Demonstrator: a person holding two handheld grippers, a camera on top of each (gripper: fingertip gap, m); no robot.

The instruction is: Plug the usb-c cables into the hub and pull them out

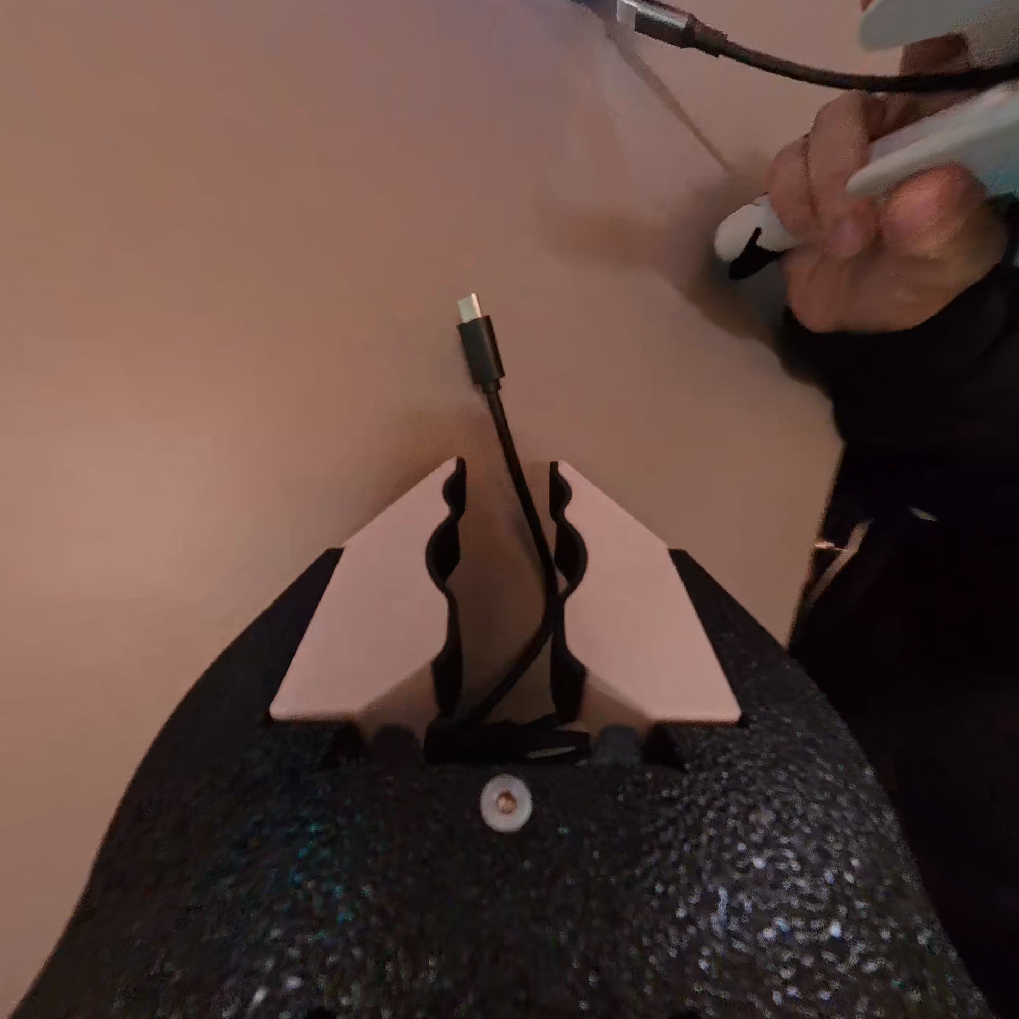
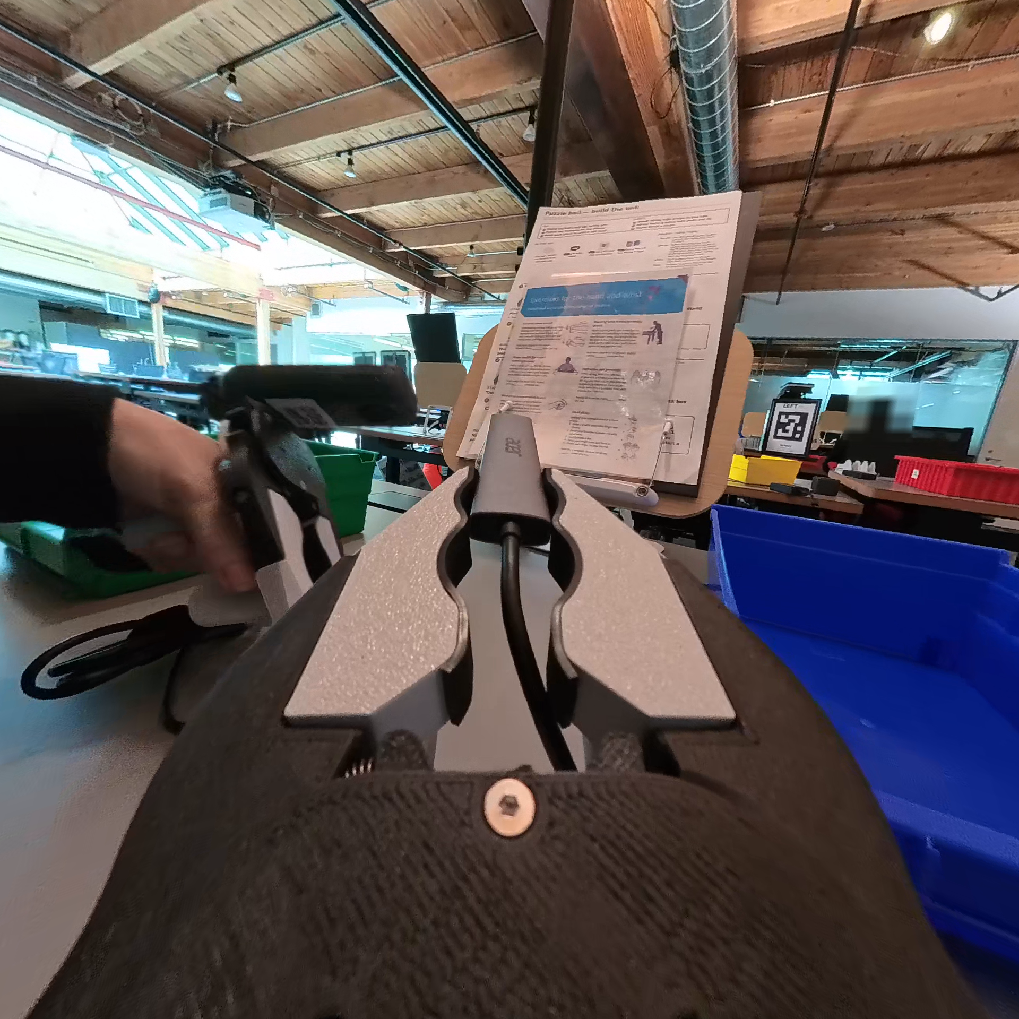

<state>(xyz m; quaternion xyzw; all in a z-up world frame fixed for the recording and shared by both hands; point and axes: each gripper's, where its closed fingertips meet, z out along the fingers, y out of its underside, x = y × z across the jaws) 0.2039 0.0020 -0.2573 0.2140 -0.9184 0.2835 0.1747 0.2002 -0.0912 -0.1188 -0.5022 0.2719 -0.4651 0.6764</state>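
In the left wrist view my left gripper [image 1: 507,463] is open just above the table. A black usb-c cable [image 1: 518,496] runs between its fingers, close to the right one, and its plug [image 1: 478,336] lies free just ahead of the tips. In the right wrist view my right gripper [image 2: 510,468] is shut on the grey hub [image 2: 507,441], held off the table; the hub's black cord [image 2: 515,606] runs back between the fingers. The left gripper [image 2: 275,524] shows at the left, low over the table. The hub's end [image 1: 661,22] shows at the top of the left wrist view.
A blue bin [image 2: 882,661] stands close on the right and a green bin [image 2: 342,485] on the left. A stand with printed sheets [image 2: 606,342] is behind the hub. A loop of black cable [image 2: 82,661] lies on the table at the left. A person's hand [image 1: 854,231] holds the right gripper. Some 15 cm of space lies between my two pairs of fingers.
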